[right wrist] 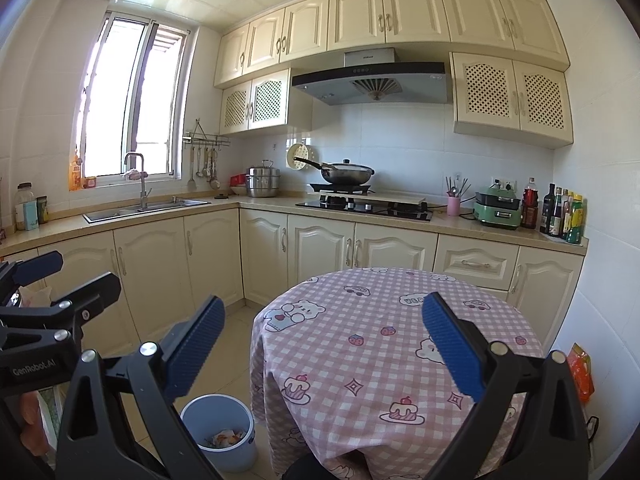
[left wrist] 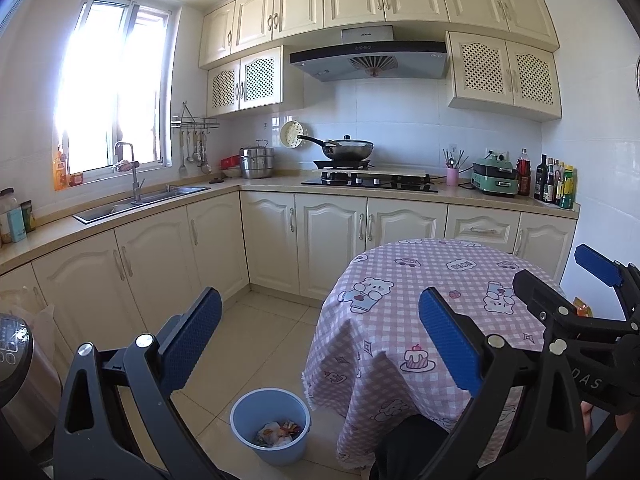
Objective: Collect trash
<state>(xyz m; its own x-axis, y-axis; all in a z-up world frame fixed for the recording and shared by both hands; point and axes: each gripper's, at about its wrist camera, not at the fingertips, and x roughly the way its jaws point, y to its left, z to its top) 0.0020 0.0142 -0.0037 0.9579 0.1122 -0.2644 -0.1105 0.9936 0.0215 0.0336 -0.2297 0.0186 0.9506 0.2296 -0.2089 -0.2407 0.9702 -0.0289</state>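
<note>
A light blue bin (left wrist: 270,424) stands on the tiled floor left of the round table, with crumpled wrappers and paper (left wrist: 278,433) inside; it also shows in the right wrist view (right wrist: 220,432). My left gripper (left wrist: 320,344) is open and empty, held above the floor and the table's left edge. My right gripper (right wrist: 324,344) is open and empty above the table. The right gripper shows at the right edge of the left wrist view (left wrist: 560,280), and the left gripper at the left edge of the right wrist view (right wrist: 68,276).
The round table (right wrist: 360,360) has a pink checked cartoon cloth. An orange packet (right wrist: 580,372) hangs at the wall to its right. Cream cabinets, a sink (left wrist: 140,200), a stove with a wok (left wrist: 348,150) and bottles (left wrist: 556,184) line the counter. A steel appliance (left wrist: 20,368) stands at far left.
</note>
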